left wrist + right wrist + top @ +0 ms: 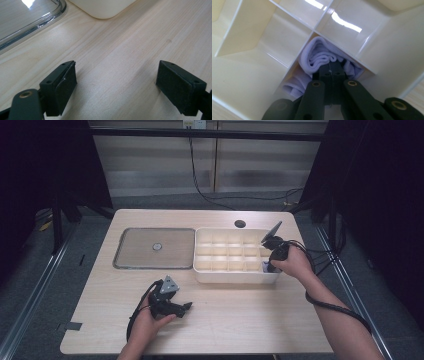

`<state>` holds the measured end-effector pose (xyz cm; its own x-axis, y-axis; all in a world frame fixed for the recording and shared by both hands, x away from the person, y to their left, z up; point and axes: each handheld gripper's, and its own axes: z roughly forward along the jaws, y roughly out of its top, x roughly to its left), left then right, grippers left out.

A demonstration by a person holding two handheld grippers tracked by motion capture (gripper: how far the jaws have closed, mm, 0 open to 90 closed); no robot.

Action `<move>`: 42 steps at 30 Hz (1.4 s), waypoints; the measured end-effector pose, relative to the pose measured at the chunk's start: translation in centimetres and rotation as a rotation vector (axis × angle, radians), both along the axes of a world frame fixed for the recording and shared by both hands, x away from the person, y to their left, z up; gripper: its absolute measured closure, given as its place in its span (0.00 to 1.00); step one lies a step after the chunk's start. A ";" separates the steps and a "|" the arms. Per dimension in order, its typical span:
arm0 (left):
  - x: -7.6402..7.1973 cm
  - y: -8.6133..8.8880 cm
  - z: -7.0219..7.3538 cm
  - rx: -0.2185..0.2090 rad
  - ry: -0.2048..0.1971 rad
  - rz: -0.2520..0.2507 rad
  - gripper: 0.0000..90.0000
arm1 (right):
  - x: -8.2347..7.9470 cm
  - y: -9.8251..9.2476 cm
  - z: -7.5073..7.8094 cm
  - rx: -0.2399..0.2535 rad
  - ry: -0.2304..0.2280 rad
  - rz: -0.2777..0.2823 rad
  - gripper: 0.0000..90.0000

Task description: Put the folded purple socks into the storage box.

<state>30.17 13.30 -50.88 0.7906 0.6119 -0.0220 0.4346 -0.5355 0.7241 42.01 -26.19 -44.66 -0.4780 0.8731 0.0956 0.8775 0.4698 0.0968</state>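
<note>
A soft white cloth [319, 58] sits bunched in a corner box of the cream tray [235, 275], pinched tight by the right gripper [332, 72]; the left gripper [116, 85] rests on the wooden table [240, 315], jaws wide apart, holding nothing.

Lab-type recording setup, not a home. Light wood counter [240, 320] at frame center, boxed in by dark curtains [385, 195] left and right. Black cables [200, 185] hang down the pale panel wall [160, 165] at the top and run across the grey floor [30, 285]. Metal rails [35, 290] run along both lower sides.
</note>
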 end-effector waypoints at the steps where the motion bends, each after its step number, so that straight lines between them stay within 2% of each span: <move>1: 0.0 0.0 0.0 0.000 -0.001 -0.001 0.18 | 0.0 0.0 0.0 0.002 0.000 0.000 1.00; 15: 0.0 0.0 0.0 0.000 0.000 -0.001 0.18 | 0.0 -0.1 0.8 -0.019 -0.005 0.021 0.93; 26: 0.0 -0.1 0.0 -0.010 0.001 0.008 0.18 | -0.5 -0.4 2.6 -0.010 -0.040 0.032 0.89; 42: 0.0 0.0 0.0 -0.005 -0.004 0.006 0.18 | -0.3 0.2 4.2 -0.017 -0.046 0.048 0.87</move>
<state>30.17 13.27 -50.89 0.7871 0.6164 -0.0223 0.4351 -0.5292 0.7284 41.71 -26.03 -40.42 -0.5227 0.8505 0.0583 0.8488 0.5129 0.1283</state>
